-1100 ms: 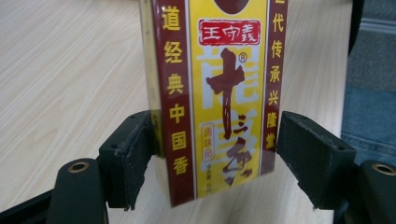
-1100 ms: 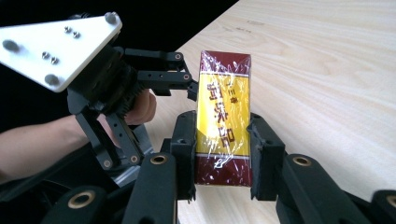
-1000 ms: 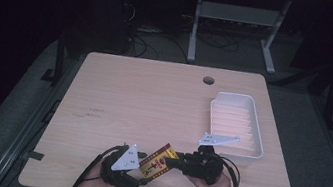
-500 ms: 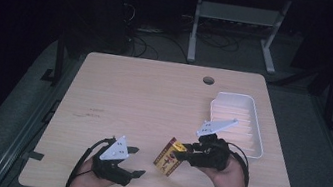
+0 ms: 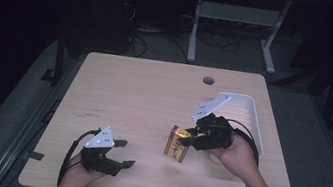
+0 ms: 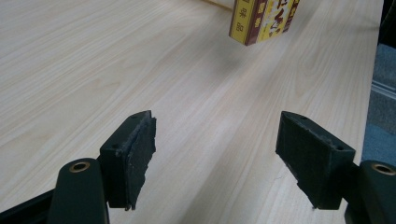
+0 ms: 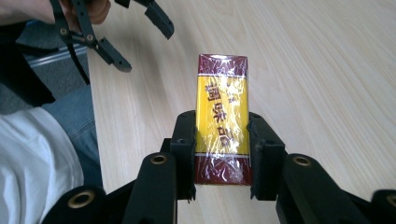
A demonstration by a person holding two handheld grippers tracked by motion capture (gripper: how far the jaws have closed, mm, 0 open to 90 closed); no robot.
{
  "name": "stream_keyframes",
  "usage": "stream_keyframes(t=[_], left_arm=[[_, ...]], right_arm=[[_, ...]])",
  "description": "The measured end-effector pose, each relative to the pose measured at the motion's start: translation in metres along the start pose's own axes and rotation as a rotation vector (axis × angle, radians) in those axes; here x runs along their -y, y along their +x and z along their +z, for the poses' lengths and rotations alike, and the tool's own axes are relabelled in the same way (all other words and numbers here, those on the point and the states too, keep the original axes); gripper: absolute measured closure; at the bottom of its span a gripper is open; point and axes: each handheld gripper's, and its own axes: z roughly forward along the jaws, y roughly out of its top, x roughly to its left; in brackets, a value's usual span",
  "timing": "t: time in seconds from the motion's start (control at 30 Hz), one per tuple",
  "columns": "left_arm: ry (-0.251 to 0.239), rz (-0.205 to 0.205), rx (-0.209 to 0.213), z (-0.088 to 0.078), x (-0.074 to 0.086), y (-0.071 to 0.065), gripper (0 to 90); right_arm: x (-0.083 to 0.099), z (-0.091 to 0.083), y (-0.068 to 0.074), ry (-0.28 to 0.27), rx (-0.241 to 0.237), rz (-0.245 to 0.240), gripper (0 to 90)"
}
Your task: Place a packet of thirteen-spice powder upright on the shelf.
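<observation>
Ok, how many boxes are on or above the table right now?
1. The yellow and maroon box is clamped in the right gripper, near the table's front right. The white tray's inside isn't fully visible, so something could be hidden.

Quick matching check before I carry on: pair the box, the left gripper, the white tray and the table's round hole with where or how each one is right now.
1 yellow box
2 left gripper
3 white tray
4 round hole

A open, nothing between its jaws
B far edge of the table
C clamped in the right gripper
D on the table's right side

Pairs: 1-C, 2-A, 3-D, 4-B
</observation>
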Motion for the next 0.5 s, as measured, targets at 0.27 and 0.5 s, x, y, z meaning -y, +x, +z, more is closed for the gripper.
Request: stream_keyframes(t=[0.27, 0.5], left_arm=[[-0.004, -0.008, -0.001, -0.002, 0.001, 0.002, 27.2], [-0.005, -0.023, -0.021, -0.006, 0.004, 0.007, 27.1]], right_arm=[[-0.009, -0.006, -0.009, 0.063, 0.002, -0.091, 67.3], [-0.021, -0.024, -0.022, 0.095, 0.050, -0.209, 67.1]])
